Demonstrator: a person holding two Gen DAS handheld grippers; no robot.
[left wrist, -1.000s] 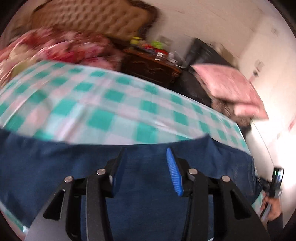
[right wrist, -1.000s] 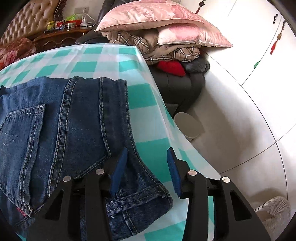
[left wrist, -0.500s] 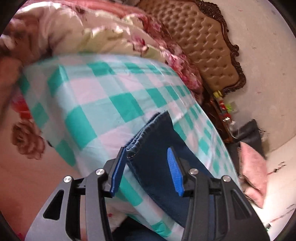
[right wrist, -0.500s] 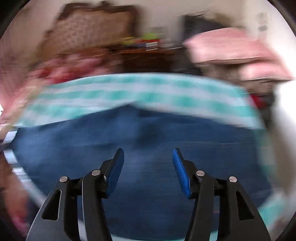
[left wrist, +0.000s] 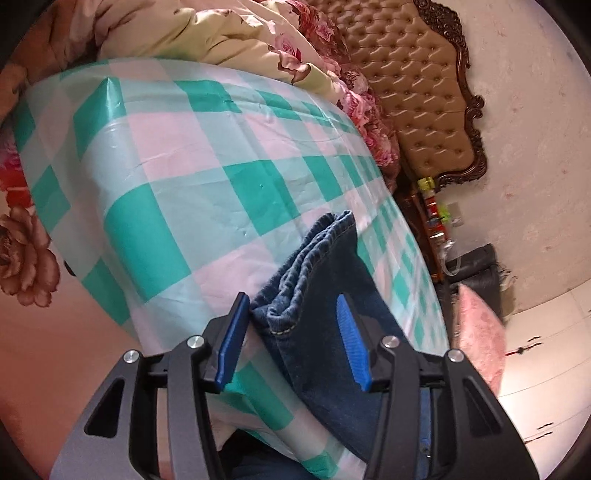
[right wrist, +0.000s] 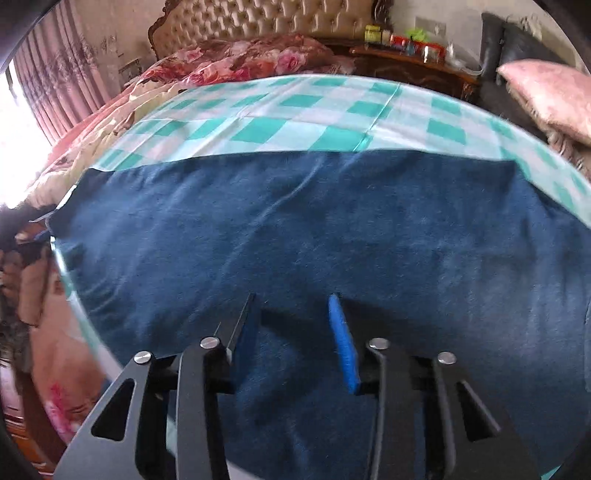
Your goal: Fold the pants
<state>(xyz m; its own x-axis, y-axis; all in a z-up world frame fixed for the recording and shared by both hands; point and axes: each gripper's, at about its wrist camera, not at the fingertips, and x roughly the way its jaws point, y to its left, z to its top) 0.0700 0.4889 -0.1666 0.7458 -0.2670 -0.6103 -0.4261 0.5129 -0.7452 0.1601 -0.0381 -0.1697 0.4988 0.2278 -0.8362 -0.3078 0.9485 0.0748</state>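
Note:
Dark blue jeans (right wrist: 295, 221) lie flat across a bed covered by a green-and-white checked cloth (right wrist: 295, 107). In the left wrist view the stacked leg hems (left wrist: 317, 254) reach toward the cloth's near corner. My left gripper (left wrist: 291, 299) straddles that hem end and its jaws are opening. The left pad (left wrist: 232, 332) sits at the hem's edge, while the right pad (left wrist: 351, 343) is over the denim and apart from it. My right gripper (right wrist: 293, 297) hovers over the middle of the jeans with its jaws closing. Flat denim lies under it, and nothing is pinched.
A floral quilt (left wrist: 221, 29) is bunched at the head of the bed, below a tufted headboard (left wrist: 417, 92). A dark nightstand (right wrist: 406, 62) with small bottles stands beside the bed. Pink pillows (right wrist: 546, 92) lie at the right and curtains (right wrist: 55, 92) hang at the left.
The left gripper swung from the middle of the jeans to the hem end and rolled. The right gripper left the waistband at the bed's right edge and now hovers over mid-jeans, its jaws narrower.

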